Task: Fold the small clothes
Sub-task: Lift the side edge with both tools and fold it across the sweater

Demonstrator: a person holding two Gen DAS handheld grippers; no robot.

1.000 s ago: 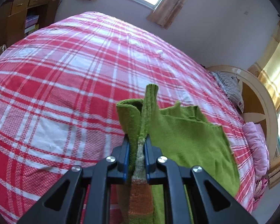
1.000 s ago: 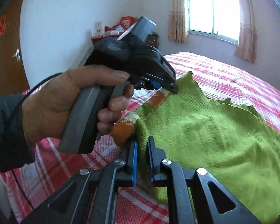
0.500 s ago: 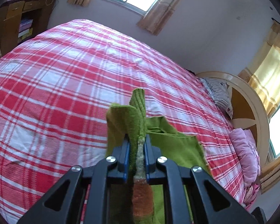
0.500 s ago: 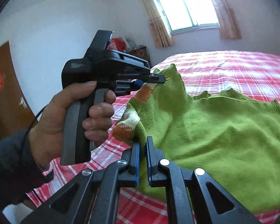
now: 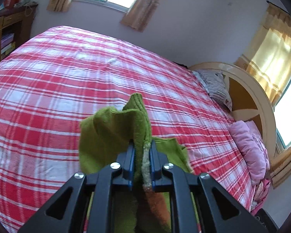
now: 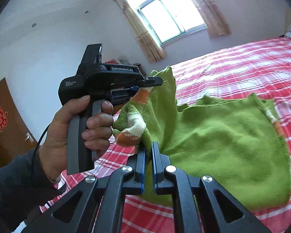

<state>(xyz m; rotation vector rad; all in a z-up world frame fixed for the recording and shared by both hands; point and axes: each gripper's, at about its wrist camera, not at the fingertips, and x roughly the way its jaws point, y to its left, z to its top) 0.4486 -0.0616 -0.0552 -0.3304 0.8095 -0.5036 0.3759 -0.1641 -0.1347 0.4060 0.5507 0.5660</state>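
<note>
A small green knit sweater (image 6: pixel 223 139) with orange and white trim is lifted over the red plaid bed (image 6: pixel 242 73). My left gripper (image 5: pixel 142 145) is shut on its trimmed edge, and green cloth (image 5: pixel 114 134) stands up past the fingers. In the right wrist view the left gripper (image 6: pixel 155 82) is held in a hand at the left, up high. My right gripper (image 6: pixel 149 147) is shut on the same edge a little lower. The rest of the sweater hangs down to the right onto the bed.
The bed (image 5: pixel 67 73) fills the left wrist view. Pillows (image 5: pixel 248 147) and a round headboard (image 5: pixel 248 89) lie at the right. A wooden shelf (image 5: pixel 3 33) stands at the far left. A brown door (image 6: pixel 3 122) shows behind the hand.
Both grippers have risen with the sweater edge, lifting more of it off the bed. The left gripper now sits higher and more level in the right wrist view.
</note>
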